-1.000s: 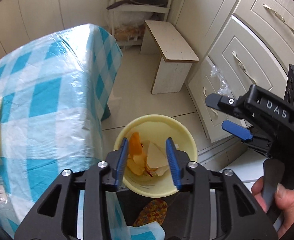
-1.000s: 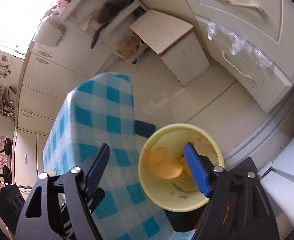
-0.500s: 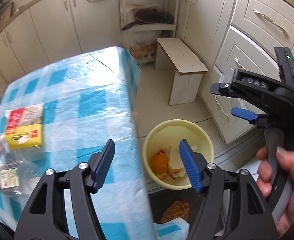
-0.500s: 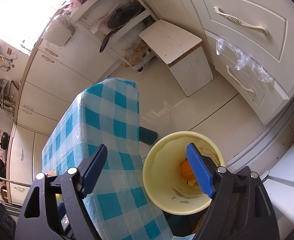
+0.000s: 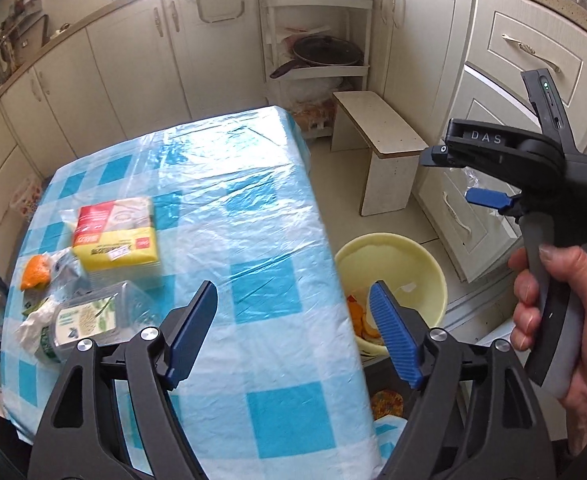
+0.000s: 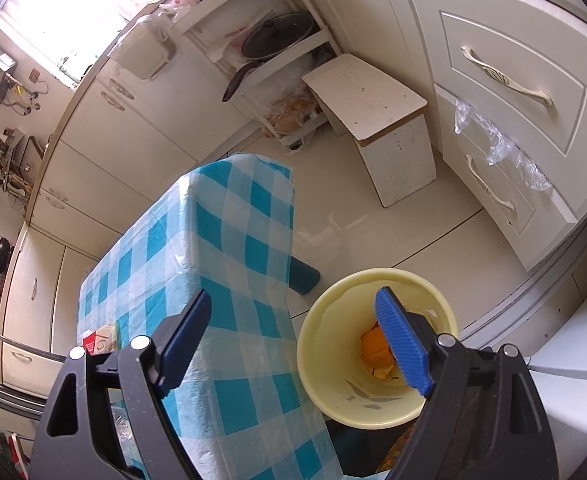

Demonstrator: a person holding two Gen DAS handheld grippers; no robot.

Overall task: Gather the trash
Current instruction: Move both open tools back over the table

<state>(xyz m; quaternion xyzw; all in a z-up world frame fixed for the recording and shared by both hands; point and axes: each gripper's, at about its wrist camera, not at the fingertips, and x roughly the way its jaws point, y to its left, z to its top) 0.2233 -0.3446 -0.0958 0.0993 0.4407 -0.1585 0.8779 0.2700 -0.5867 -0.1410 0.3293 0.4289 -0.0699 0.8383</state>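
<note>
Left gripper point(image 5: 293, 320): jaws spread wide, nothing between them, held above the checked tablecloth point(image 5: 253, 208) near the table edge. Right gripper point(image 6: 293, 328): jaws likewise apart and empty, above the yellow bin point(image 6: 333, 400) on the floor beside the table. Bin contains orange peel point(image 6: 373, 350). On the table's left side lie another orange peel scrap point(image 5: 35, 274), a yellow-red packet point(image 5: 115, 232) and a clear plastic container point(image 5: 89, 316).

Left of the left gripper point(image 5: 293, 334), a packet point(image 5: 115, 234), peel point(image 5: 35, 274) and bottle point(image 5: 81, 320) sit on the table point(image 5: 253, 208). Right of it, the bin point(image 5: 393, 268) stands on the floor, stool point(image 5: 381, 152) beyond.
</note>
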